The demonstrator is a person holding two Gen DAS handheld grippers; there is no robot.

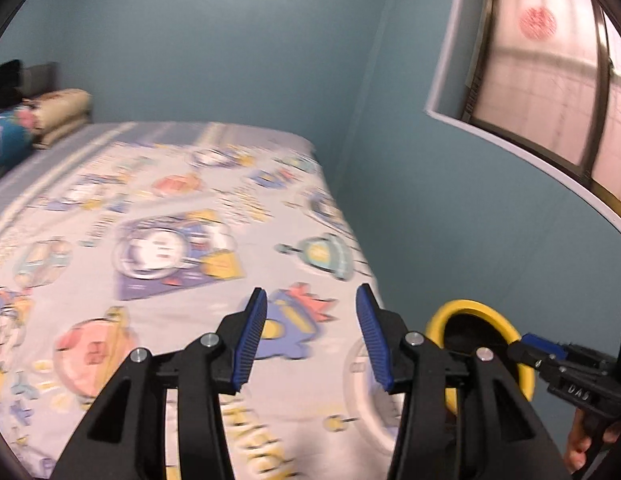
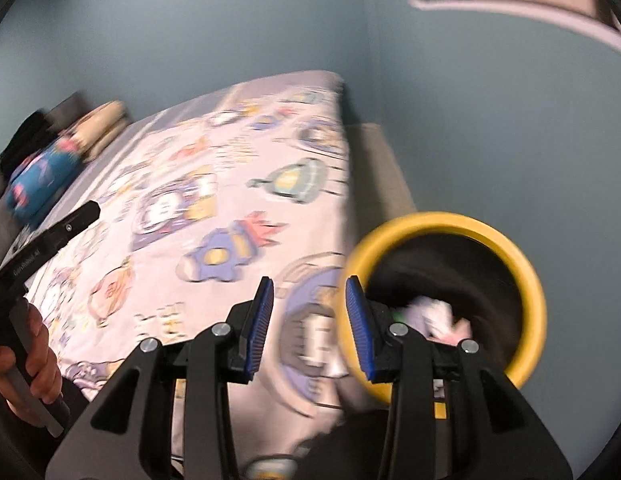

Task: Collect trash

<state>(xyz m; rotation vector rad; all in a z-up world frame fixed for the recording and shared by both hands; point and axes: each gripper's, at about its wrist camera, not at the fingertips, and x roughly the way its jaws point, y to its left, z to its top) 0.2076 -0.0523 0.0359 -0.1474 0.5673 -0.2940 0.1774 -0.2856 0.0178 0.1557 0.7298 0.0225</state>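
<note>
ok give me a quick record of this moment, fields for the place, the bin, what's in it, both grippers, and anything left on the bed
place: bedroom, bed with a cartoon-print sheet against blue walls
bin: yellow-rimmed bin beside the bed, dark inside
bin contents: crumpled pale scraps, blurred
left gripper: open, nothing between the pads
right gripper: open, nothing between the pads, next to the bin's rim
bed surface: no loose trash that I can make out; pillows at the far end

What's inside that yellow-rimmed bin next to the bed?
The bin has a dark lining and holds crumpled white and pinkish scraps, with a bit of green beside them. The right claw covers the near part, so anything deeper stays hidden.
</note>
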